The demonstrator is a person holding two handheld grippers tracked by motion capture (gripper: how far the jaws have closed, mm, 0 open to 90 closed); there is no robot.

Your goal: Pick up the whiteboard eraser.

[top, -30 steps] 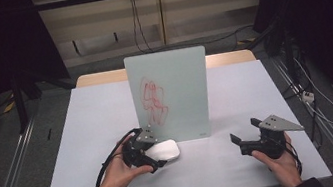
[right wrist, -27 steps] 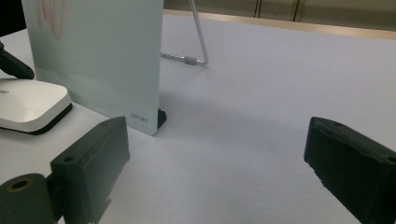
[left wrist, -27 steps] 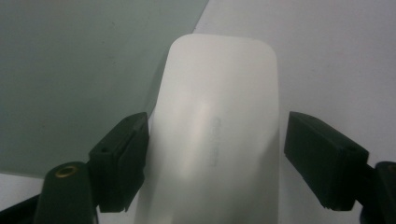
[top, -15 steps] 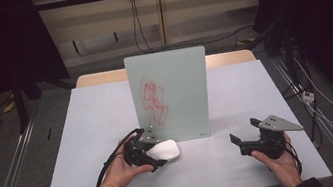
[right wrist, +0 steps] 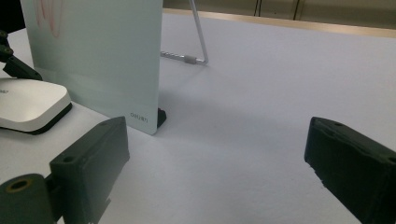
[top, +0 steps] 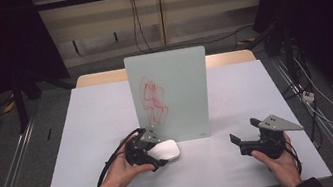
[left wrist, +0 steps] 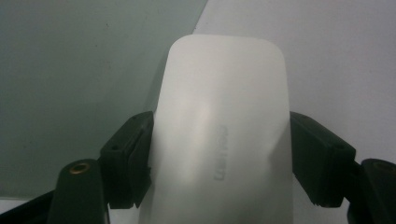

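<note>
Jaws on the left gripper [top: 159,151] have just been closing and are now pinching the white eraser [top: 164,150] lying on the table [top: 95,135] beside the board [top: 170,93]. Right gripper [top: 241,143] is sitting wide open, holding nothing.

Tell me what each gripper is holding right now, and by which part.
The left gripper clamps the white eraser by its two long sides. The right gripper is open, holding nothing.

Small grey "deli" mark at the lower corner of the standing glass board [right wrist: 93,60]
</note>
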